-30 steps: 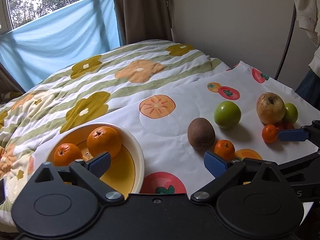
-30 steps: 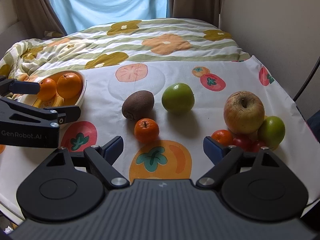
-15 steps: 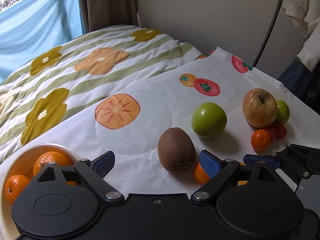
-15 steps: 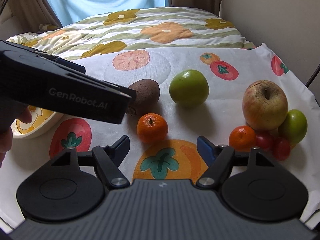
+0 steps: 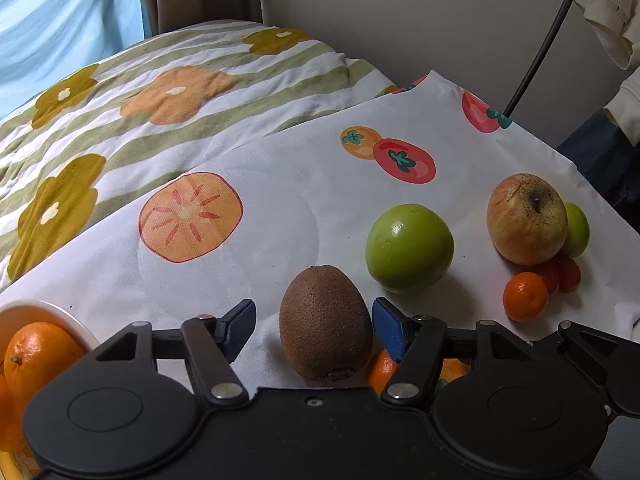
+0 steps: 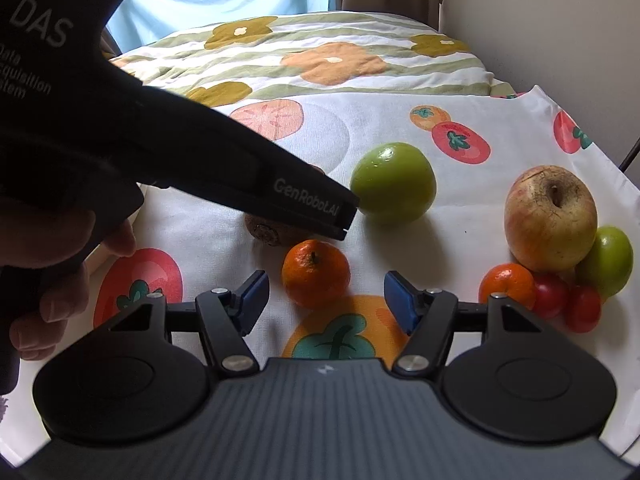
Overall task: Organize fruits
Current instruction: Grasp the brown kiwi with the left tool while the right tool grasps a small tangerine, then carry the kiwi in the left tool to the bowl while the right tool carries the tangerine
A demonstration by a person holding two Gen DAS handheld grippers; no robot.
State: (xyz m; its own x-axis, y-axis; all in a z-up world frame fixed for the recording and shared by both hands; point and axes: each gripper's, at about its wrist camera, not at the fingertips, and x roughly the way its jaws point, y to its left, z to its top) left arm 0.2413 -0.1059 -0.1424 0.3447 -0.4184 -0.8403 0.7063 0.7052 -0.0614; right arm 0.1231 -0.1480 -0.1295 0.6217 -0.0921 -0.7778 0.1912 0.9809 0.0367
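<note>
My left gripper (image 5: 314, 326) is open with its two blue pads either side of a brown kiwi (image 5: 325, 322) lying on the fruit-print cloth (image 5: 280, 224); no pad touches it. My right gripper (image 6: 323, 298) is open around a small mandarin (image 6: 316, 266), apart from it. The left gripper's body (image 6: 224, 168) crosses the right wrist view and hides most of the kiwi (image 6: 266, 232). A green apple (image 5: 409, 248) lies just beyond. The bowl (image 5: 52, 314) with oranges (image 5: 38, 354) is at the lower left.
At the right lie a yellow-red apple (image 5: 527, 218), a smaller green fruit (image 5: 577, 230), another mandarin (image 5: 525, 297) and cherry tomatoes (image 5: 562, 275). A flowered quilt (image 5: 160, 92) covers the bed behind. A wall, a dark pole (image 5: 540, 48) and hanging clothes stand at the right.
My left gripper has swung right from the bowl and come down around the kiwi. My right gripper has moved forward around the near mandarin and narrowed a little.
</note>
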